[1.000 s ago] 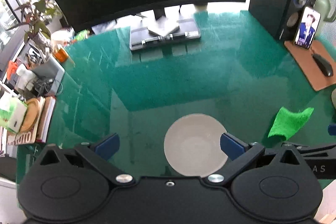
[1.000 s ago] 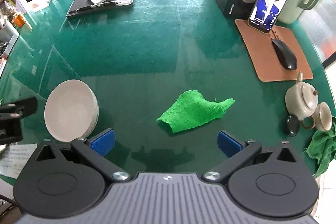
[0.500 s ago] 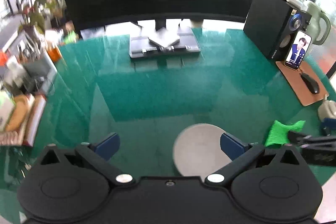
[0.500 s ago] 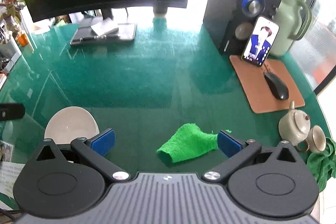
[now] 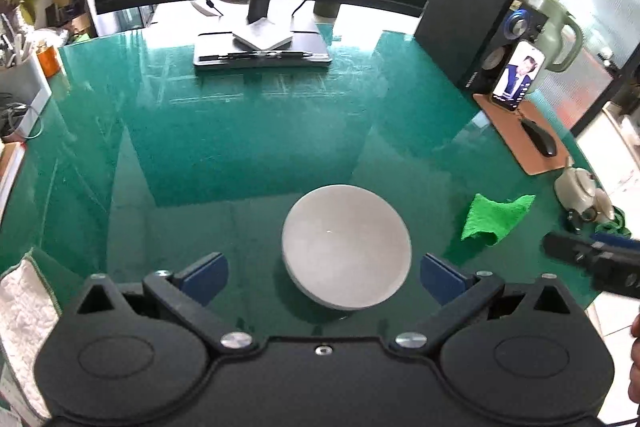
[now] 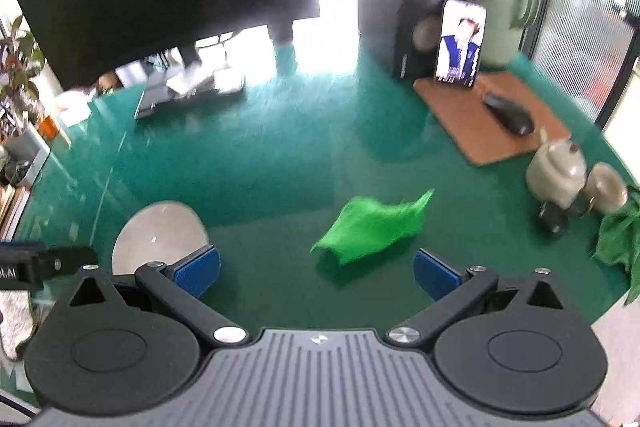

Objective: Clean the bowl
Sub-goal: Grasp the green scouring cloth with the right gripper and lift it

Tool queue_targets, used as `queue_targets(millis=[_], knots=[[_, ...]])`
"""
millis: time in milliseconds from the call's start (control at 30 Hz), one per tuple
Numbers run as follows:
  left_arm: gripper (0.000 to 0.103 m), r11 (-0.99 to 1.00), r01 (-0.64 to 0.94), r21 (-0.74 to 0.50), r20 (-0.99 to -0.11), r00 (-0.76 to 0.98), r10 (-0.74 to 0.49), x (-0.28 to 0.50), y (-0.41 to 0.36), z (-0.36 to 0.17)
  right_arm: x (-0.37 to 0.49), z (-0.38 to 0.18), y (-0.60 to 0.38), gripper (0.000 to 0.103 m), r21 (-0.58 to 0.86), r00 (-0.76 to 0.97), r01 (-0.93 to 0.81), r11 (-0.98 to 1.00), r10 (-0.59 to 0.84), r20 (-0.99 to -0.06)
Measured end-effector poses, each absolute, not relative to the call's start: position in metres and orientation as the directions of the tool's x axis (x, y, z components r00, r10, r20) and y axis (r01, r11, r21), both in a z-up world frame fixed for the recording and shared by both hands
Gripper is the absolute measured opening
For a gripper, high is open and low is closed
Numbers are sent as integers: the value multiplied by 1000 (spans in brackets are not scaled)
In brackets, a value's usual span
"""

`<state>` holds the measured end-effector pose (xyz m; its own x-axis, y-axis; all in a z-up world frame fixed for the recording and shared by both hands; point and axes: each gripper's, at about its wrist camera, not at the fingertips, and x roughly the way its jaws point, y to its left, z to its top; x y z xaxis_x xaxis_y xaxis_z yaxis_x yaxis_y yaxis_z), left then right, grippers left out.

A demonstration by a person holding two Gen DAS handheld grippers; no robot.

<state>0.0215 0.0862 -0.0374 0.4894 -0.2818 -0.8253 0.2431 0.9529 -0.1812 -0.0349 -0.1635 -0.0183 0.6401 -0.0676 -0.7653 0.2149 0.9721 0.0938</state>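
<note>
Presently, the round white ceramic bowl [image 5: 346, 247] stands upright on the glossy green glass desk [image 5: 248, 143], between the left gripper's [image 5: 323, 273] wide-spread jaws, untouched. Beside it lies a crumpled bright green cloth [image 6: 372, 225] (blurred), before the right gripper [image 6: 316, 271], jaws likewise wide, holding nothing.

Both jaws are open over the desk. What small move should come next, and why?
Probably lower the right hand-held gripper onto the green cloth and close. The cloth lies loose between its open fingers, and the white bowl already sits between the left hand-held gripper's open fingers, so wiping needs the cloth first.
</note>
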Motion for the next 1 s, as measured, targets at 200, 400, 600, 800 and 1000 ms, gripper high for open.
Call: queue_targets(millis=[200,400,600,800,1000], knots=[[103,967,212,-141,-828,510,-232,20,82,-40,-31,-32,-176,55,68,711,124,990,-42,-702],[103,985,136,-107,-822,545,-164,10,74,-46,-35,-58,-198,52,-93,733,-397,913,254,-631],[103,997,77,27,-819,573,-22,0,34,-54,0,-80,-244,23,-205,531,-741,640,370,-762],[103,998,-47,48,-837,543,66,-7,9,-54,43,-101,-276,24,-147,441,-818,556,444,-780],[103,991,-116,69,-827,548,122,-16,9,-48,63,-127,-270,33,-58,362,-822,566,441,-821]])
